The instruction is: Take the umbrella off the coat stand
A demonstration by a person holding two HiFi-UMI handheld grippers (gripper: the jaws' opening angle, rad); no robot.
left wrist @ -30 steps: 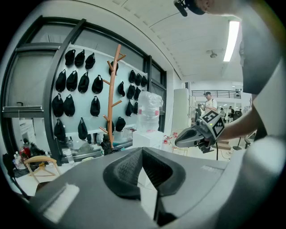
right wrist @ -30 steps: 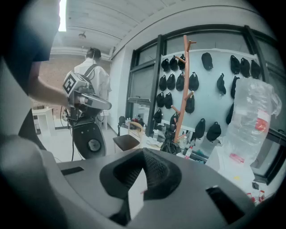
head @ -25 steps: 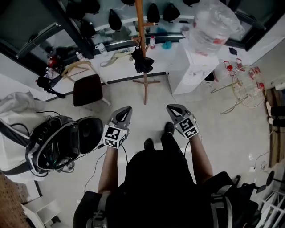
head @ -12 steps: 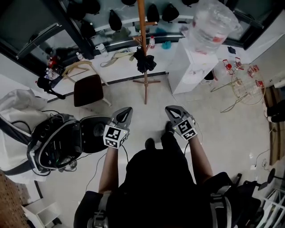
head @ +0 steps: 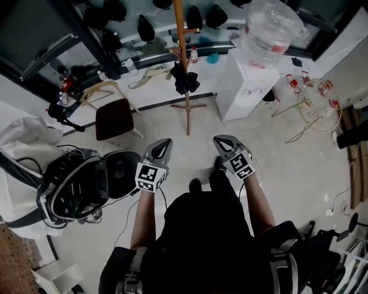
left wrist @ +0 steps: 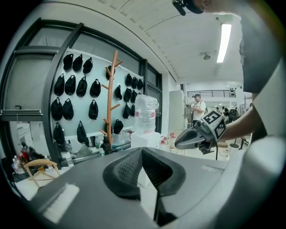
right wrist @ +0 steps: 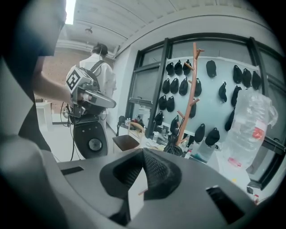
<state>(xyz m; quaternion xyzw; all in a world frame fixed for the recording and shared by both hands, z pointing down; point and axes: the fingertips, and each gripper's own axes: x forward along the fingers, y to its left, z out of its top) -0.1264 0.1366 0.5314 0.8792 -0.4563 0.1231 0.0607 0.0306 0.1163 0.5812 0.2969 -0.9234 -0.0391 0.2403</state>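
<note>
A wooden coat stand (head: pixel 183 63) rises from the floor ahead of me, with a black folded umbrella (head: pixel 184 79) hanging on one of its lower pegs. The stand (left wrist: pixel 110 100) and umbrella (left wrist: pixel 106 146) also show in the left gripper view, and the stand (right wrist: pixel 191 89) and umbrella (right wrist: pixel 172 146) in the right gripper view. My left gripper (head: pixel 161 147) and right gripper (head: pixel 221 142) are side by side, well short of the stand, both shut and empty. The left gripper (left wrist: pixel 142 150) and right gripper (right wrist: pixel 143 151) each show jaws pressed together.
A white water dispenser (head: pixel 247 86) with a large bottle (head: pixel 269 31) stands right of the stand. A brown chair (head: pixel 113 116) sits to its left. A black machine (head: pixel 77 184) lies on the floor at my left. Black caps (head: pixel 198 16) hang on the wall. Wire baskets (head: pixel 319 106) sit at right.
The view has shifted slightly; both grippers keep nearly the same place and stay shut. The umbrella still hangs on the stand.
</note>
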